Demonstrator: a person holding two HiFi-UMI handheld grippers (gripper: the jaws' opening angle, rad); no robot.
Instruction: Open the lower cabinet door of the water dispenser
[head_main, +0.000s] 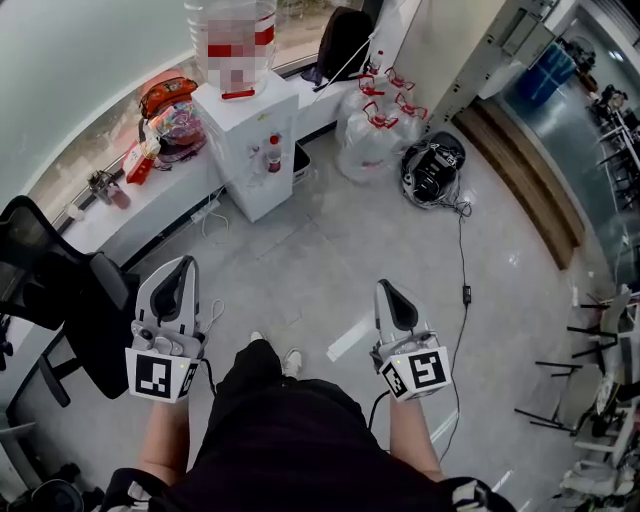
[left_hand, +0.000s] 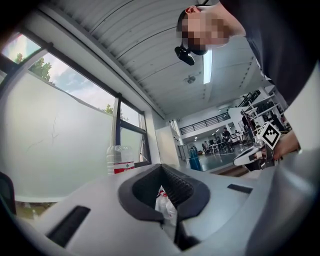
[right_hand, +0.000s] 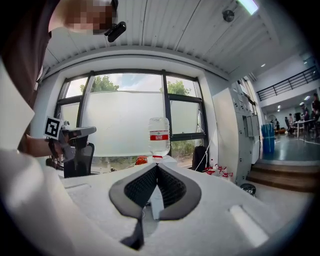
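Head view: we hold the left gripper (head_main: 180, 268) and the right gripper (head_main: 388, 290) well short of the water dispenser (head_main: 250, 150) at 11 o'clock. Left gripper view: jaws pressed together, empty. Right gripper view: likewise, dispenser at 12 o'clock.

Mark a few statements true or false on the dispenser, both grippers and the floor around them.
1. A bottle sits on top of the water dispenser. True.
2. The right gripper holds the lower door. False: its fingers are shut on nothing, well short of the dispenser.
3. The lower door stands open. False: it looks closed.
4. White bags lie on the floor beside the dispenser. True.
5. The left gripper is shut and empty. True.
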